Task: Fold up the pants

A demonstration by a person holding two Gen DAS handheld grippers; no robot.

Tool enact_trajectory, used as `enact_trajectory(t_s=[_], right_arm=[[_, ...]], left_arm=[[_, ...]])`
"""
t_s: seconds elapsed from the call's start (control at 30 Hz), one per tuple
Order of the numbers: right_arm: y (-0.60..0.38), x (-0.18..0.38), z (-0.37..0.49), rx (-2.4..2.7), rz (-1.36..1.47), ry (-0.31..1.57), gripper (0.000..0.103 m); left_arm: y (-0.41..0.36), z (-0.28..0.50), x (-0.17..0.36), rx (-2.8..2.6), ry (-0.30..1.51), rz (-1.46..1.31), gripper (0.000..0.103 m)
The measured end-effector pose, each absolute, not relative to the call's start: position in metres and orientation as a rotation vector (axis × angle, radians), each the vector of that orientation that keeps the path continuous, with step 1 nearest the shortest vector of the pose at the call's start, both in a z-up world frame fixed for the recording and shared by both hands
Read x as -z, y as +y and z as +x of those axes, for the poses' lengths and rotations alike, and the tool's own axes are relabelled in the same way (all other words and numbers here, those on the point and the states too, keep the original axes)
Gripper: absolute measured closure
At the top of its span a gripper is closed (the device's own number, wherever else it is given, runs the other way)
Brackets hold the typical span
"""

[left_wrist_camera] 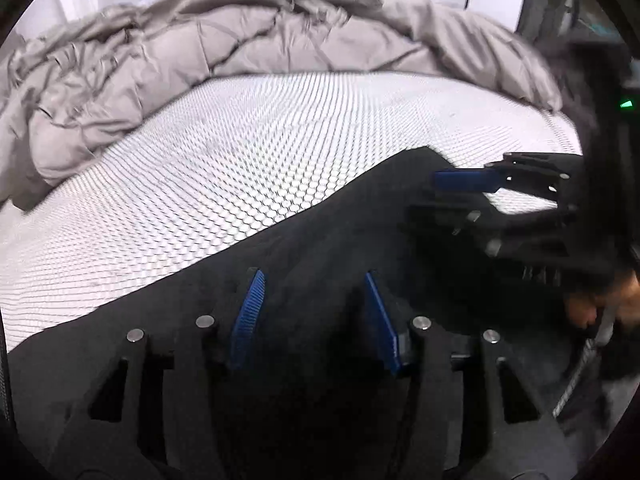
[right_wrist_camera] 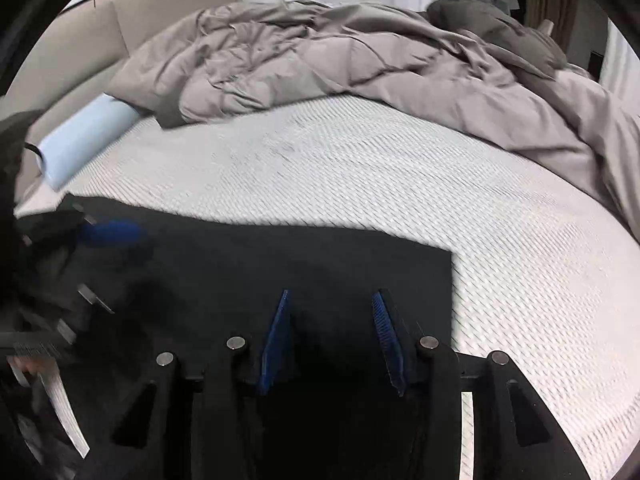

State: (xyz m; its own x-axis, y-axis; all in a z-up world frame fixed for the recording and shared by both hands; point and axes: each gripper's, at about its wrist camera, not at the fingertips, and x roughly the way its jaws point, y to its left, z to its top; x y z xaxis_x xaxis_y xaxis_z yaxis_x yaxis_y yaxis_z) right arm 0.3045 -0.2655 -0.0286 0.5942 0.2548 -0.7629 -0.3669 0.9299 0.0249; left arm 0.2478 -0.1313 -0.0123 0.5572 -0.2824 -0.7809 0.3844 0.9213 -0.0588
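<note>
The black pants (left_wrist_camera: pixel 328 236) lie flat on the white patterned mattress (left_wrist_camera: pixel 240 152), filling the near part of both views; in the right wrist view the pants (right_wrist_camera: pixel 280 260) end in a square corner to the right. My left gripper (left_wrist_camera: pixel 312 280) is open just above the pants, nothing between its blue pads (left_wrist_camera: pixel 250 308). My right gripper (right_wrist_camera: pixel 332 300) is also open over the pants near that corner. Each gripper shows in the other's view: the right one (left_wrist_camera: pixel 452 196) at the right, the left one (right_wrist_camera: pixel 108 236) at the left, blurred.
A crumpled grey duvet (right_wrist_camera: pixel 360 60) is heaped along the far side of the mattress (right_wrist_camera: pixel 440 184). A light blue roll (right_wrist_camera: pixel 84 140) lies at the far left by a beige headboard (right_wrist_camera: pixel 80 32). Bare mattress stretches between pants and duvet.
</note>
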Motion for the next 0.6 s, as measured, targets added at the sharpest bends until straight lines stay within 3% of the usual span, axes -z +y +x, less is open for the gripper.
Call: enact_trajectory(t_s=[0.2,0.4,0.6], right_arm=[[-0.256,0.063,0.338,-0.234,-0.27,0.954,0.058],[-0.316,0.05,0.334,-0.084,-0.171,0.938,0.058],[-0.284,0.022,0.282,-0.271,-0.177,0.845,0.057]], left_arm=[[-0.135,0.263,0.035,0.397,0.94,0.148,0.062],[-0.125,0.238,0.025,0.34,0.899,0.222,0.062],[-0.132,0.198,-0.01,0.418,0.774,0.155,0.056]])
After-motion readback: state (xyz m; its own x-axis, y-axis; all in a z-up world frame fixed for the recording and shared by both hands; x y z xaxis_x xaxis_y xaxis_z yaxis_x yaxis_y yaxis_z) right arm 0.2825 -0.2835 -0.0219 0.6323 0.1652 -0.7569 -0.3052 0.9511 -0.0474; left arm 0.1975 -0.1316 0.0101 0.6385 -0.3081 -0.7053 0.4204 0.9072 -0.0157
